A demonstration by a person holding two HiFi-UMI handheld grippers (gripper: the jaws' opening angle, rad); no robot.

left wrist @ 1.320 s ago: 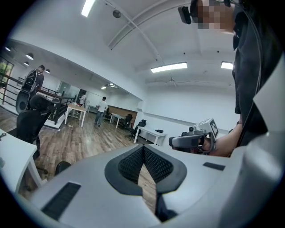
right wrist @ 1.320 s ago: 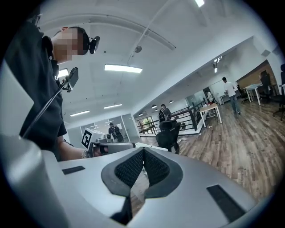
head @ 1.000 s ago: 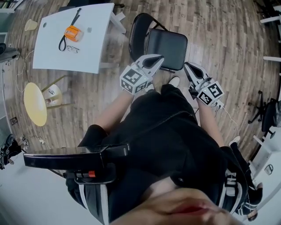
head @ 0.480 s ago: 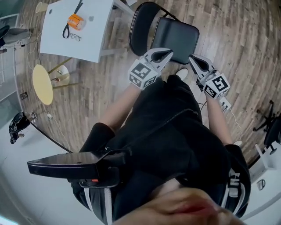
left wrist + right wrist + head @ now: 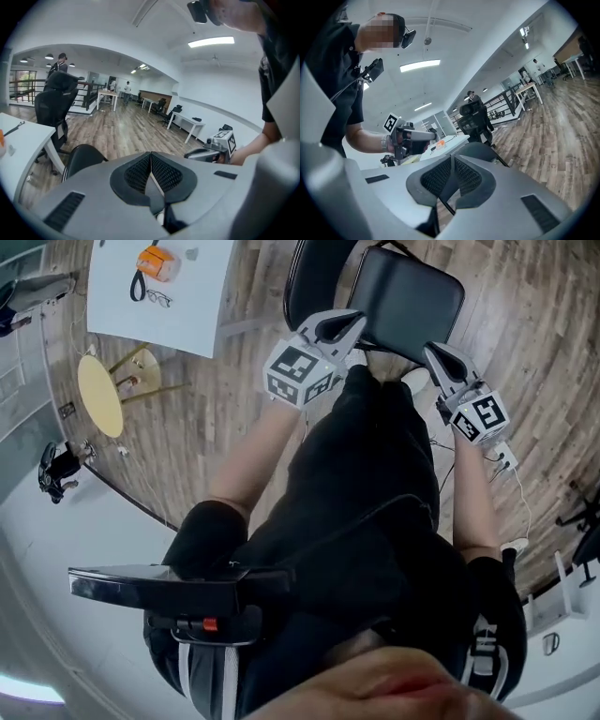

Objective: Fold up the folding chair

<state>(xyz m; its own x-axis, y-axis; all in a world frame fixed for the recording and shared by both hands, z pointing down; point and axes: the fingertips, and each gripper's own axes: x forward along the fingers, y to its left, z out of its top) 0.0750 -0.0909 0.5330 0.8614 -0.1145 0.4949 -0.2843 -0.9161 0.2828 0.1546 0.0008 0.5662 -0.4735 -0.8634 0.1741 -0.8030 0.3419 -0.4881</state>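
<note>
Standing fully open on the wooden floor, the folding chair had not yet been folded at all: its black seat lay flat and its rounded backrest stood behind it, on the side away from the person. Nothing of the task looked done; gripping the chair and swinging the seat up against the back were all left.

The left gripper hovered at the near-left edge of the seat and the right gripper just beside its near-right corner. Both pairs of jaws were pressed together with nothing between them. From above it was hard to say whether either tip touched the seat; probably neither did. The jaws would have had to spread before they could take hold.

A white table stood just left of the chair, with an orange object on it. A round yellow stool sat further left, and a black office chair stood beyond the table. The table's nearness and the person's own legs close to the seat seemed the likeliest hindrances.
</note>
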